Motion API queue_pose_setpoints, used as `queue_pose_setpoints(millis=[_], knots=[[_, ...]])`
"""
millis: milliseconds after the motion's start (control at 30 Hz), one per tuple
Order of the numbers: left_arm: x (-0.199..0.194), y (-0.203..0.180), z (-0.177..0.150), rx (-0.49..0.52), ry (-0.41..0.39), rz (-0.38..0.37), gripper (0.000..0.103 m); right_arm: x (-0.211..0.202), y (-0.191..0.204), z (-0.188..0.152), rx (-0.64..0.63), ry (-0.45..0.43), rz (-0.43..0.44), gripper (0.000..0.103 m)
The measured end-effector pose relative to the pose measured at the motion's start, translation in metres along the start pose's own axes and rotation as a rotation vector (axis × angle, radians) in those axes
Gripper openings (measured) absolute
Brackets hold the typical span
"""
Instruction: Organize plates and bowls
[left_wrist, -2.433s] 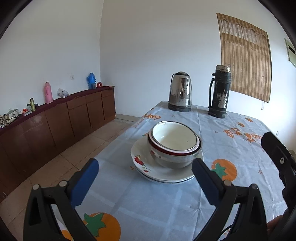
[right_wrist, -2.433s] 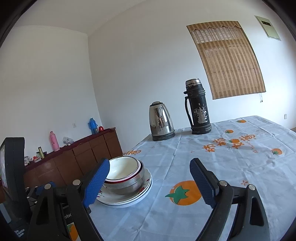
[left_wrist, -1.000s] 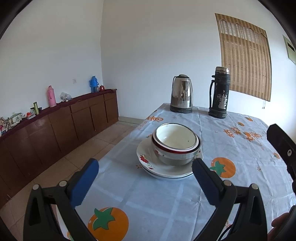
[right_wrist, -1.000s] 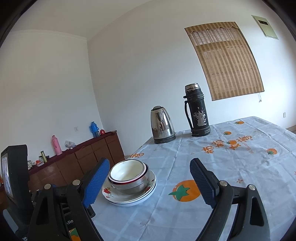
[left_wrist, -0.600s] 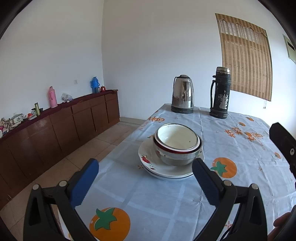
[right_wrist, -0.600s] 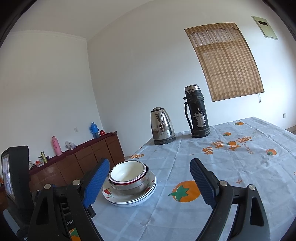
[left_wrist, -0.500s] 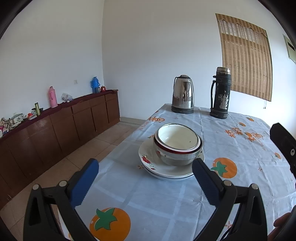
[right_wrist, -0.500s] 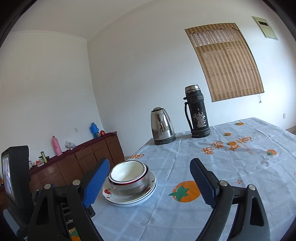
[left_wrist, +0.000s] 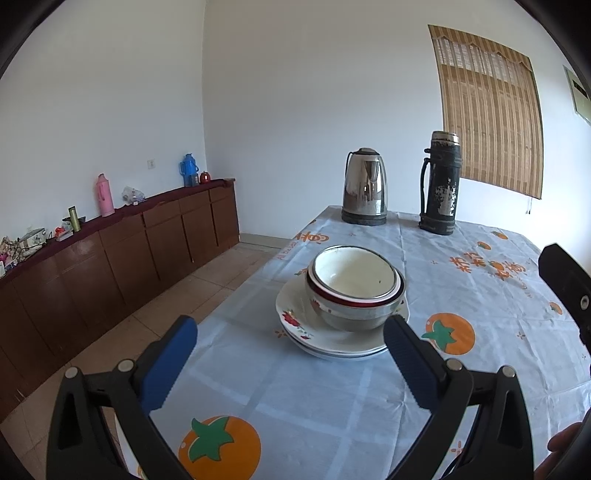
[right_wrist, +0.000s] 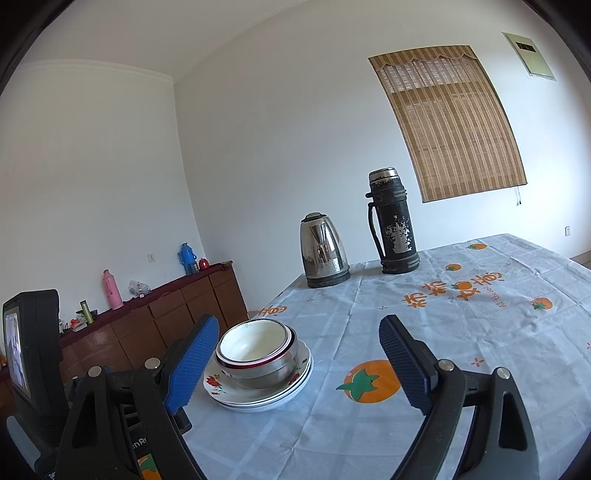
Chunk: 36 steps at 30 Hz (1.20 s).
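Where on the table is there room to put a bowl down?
Bare cloth lies between the grippers and the plates, and on the right past the orange print. The far end is crowded by the kettle and flask.

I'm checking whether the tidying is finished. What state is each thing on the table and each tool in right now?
Bowls: nested, upright, on the plates.
Plates: stacked flat on the tablecloth.
Kettle: upright, lid shut.
Flask: upright, capped.
Left tool: open, empty.
Right tool: open, empty.
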<state>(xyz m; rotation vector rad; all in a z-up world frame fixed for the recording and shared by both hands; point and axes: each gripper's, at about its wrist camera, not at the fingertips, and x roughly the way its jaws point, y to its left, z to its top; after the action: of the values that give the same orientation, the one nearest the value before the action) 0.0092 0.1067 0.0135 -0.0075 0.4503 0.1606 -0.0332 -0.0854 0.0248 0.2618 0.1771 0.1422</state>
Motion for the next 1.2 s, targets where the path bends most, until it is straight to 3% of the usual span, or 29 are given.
queue_pose_setpoints(millis=[967, 1200], knots=[[0.003, -0.005, 0.005, 0.007, -0.012, 0.016, 0.103, 0.000, -0.009, 0.003, 0.015, -0.005, -0.014, 0.090], [0.009, -0.001, 0.003, -0.039, 0.011, -0.024, 0.103, -0.001, -0.012, 0.003, 0.009, -0.014, -0.030, 0.090]])
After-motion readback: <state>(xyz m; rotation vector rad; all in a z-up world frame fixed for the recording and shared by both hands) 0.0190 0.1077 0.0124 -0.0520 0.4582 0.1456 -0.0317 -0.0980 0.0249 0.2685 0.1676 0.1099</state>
